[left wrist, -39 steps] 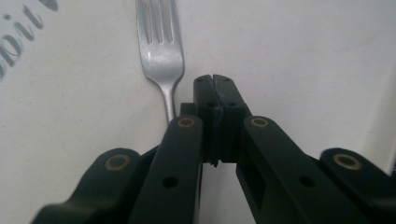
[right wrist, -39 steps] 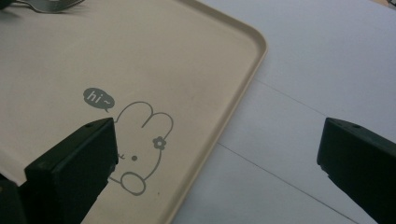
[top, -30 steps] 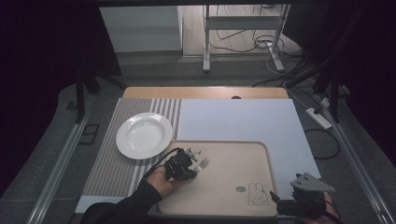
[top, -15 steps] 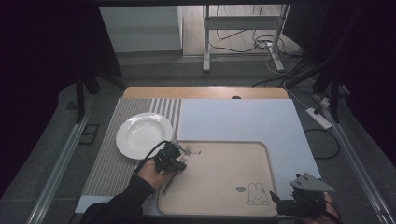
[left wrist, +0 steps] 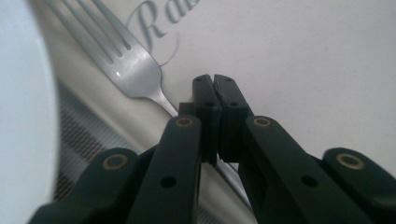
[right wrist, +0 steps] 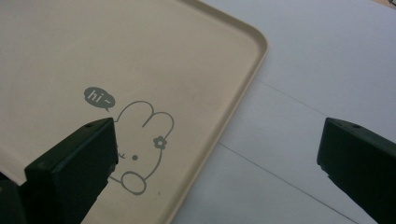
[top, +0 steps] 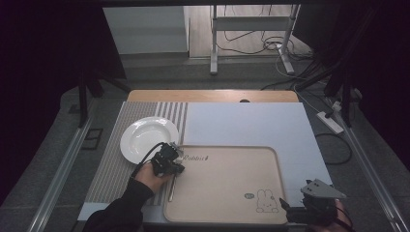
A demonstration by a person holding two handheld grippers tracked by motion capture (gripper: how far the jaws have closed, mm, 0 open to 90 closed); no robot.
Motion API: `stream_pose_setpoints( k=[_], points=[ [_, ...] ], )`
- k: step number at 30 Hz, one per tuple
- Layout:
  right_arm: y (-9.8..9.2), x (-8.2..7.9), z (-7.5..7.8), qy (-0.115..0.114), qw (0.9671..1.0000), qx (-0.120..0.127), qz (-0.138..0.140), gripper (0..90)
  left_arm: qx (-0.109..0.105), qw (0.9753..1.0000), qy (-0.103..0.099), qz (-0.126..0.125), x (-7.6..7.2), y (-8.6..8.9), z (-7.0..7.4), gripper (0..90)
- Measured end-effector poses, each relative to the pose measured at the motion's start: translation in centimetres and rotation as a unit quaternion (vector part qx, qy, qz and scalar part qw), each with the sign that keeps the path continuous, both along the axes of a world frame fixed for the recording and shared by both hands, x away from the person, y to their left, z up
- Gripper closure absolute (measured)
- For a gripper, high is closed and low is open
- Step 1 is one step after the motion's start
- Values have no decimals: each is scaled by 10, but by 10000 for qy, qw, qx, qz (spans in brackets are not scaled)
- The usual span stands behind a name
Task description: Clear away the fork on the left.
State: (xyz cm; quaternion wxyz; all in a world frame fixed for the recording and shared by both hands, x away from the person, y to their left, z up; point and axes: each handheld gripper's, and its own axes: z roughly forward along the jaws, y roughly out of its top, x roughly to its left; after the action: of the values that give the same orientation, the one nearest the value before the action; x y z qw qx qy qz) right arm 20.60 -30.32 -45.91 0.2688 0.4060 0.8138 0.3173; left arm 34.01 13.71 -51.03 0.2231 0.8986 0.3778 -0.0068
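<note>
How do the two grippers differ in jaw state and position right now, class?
The left gripper has its jaws shut on the fork handle, while the right gripper has jaws wide apart, holding nothing. The left gripper sits at the tray rim's left edge beside the plate; the right gripper waits off the tray's near right corner. Both have black jaws.

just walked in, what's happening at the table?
A person works with a gripper in each hand. The left gripper is shut on the handle of a fork, which lies across the left rim of the beige tray, tines pointing toward the white plate. The right gripper hangs open over the tray's near right corner, by the rabbit drawing, holding nothing.
</note>
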Motion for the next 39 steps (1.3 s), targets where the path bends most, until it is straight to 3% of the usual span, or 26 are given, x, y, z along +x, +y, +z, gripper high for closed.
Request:
stream_pose_setpoints(
  k=[4,8,11,12,17,24,27,33,39],
  points=[
    [0,0,0,4,10000,1,-3,0,-23,10000,6,16,1,2,0,873],
    [0,0,0,-1,10000,-3,-1,0,-117,9998,-108,-109,-2,-2,2,809],
    [0,0,0,-3,10000,-1,0,0,-193,9995,-210,-168,-5,-3,6,741],
    [0,0,0,-7,10000,2,1,0,-310,9988,-318,-184,-7,-4,9,706],
    [0,0,0,-11,10000,3,-2,0,-430,9982,-361,-215,-11,-2,13,603],
    [0,0,0,-12,10000,7,-3,0,-744,9950,-629,-211,-13,9,17,443],
    [0,0,0,-13,10000,4,1,0,-764,9949,-629,-199,-13,11,17,351],
    [0,0,0,-9,10000,4,1,0,-678,9931,-943,-164,-16,17,18,178],
    [0,0,0,-8,10000,7,-4,0,-825,9923,-922,-98,-16,25,18,75]
  ],
)
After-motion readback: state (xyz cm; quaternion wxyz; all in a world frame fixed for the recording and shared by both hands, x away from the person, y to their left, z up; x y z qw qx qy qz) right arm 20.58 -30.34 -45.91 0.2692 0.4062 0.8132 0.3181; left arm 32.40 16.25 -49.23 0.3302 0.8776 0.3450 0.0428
